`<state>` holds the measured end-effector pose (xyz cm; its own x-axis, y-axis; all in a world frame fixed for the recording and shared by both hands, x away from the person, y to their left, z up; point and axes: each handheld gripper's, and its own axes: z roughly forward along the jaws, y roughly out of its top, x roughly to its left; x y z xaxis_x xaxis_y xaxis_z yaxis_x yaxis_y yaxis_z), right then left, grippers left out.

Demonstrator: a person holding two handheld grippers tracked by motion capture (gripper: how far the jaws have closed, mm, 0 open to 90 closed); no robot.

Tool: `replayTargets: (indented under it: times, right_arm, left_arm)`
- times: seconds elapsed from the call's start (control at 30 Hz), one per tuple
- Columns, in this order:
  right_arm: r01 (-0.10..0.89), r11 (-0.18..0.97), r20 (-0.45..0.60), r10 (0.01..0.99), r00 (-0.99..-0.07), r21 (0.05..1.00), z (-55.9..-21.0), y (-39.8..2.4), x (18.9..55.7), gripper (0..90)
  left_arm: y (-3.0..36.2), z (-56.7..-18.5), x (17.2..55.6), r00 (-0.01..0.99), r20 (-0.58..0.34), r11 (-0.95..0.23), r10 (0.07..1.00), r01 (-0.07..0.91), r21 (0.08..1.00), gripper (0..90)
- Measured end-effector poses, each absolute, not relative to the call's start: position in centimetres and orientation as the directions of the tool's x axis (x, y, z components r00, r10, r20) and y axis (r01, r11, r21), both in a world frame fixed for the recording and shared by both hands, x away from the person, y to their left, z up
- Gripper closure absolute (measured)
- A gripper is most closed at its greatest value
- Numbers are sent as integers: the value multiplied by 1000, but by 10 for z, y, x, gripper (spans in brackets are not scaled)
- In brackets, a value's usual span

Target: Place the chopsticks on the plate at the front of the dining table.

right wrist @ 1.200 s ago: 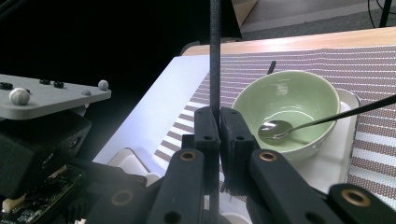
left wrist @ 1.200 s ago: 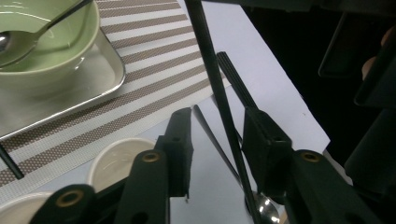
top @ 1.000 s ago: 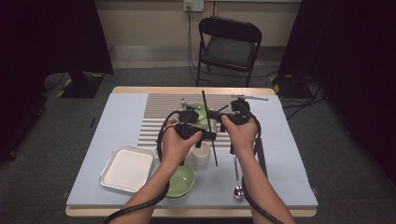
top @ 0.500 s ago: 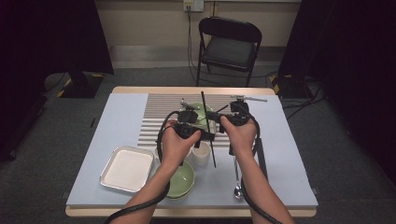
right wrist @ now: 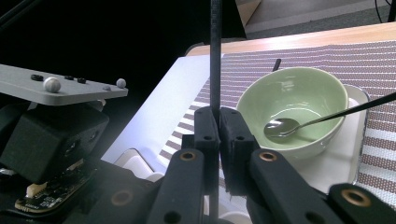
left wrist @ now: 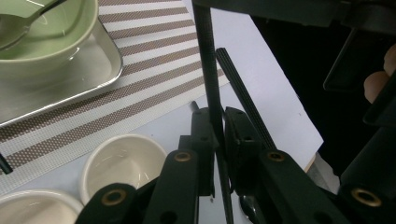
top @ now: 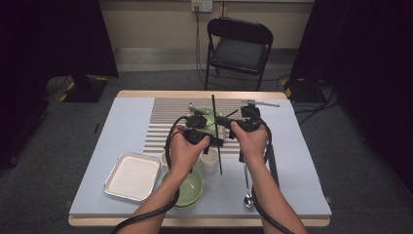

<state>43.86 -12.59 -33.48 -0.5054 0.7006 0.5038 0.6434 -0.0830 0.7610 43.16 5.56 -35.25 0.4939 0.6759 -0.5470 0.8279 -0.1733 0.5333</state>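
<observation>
Left gripper view – thin ridged black chopstick, glossy round bowl

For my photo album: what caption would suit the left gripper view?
Left gripper closing its jaws on a thin black chopstick, above small white cups and a striped mat.

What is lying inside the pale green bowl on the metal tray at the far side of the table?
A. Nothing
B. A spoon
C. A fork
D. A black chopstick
B. The right gripper view shows a spoon resting in the green bowl, its handle sticking out over the rim.
</observation>
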Motion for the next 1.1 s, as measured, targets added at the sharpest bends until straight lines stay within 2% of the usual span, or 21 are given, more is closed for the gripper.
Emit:
replayTargets:
  times: [0.43,0.8,1.1]
  right_arm:
    - [631,-77,495,696,-520,772,-334,-129,437,856]
    - [591,-17,408,740,-535,807,-330,-131,439,704]
    - [585,-14,396,750,-530,811,-334,-139,440,659]
  left_arm:
    - [57,-352,434,458,-581,-155,673,855,495,861]
    - [57,-346,432,467,-587,-167,662,855,492,862]
    - [58,-343,433,473,-589,-179,655,854,488,862]
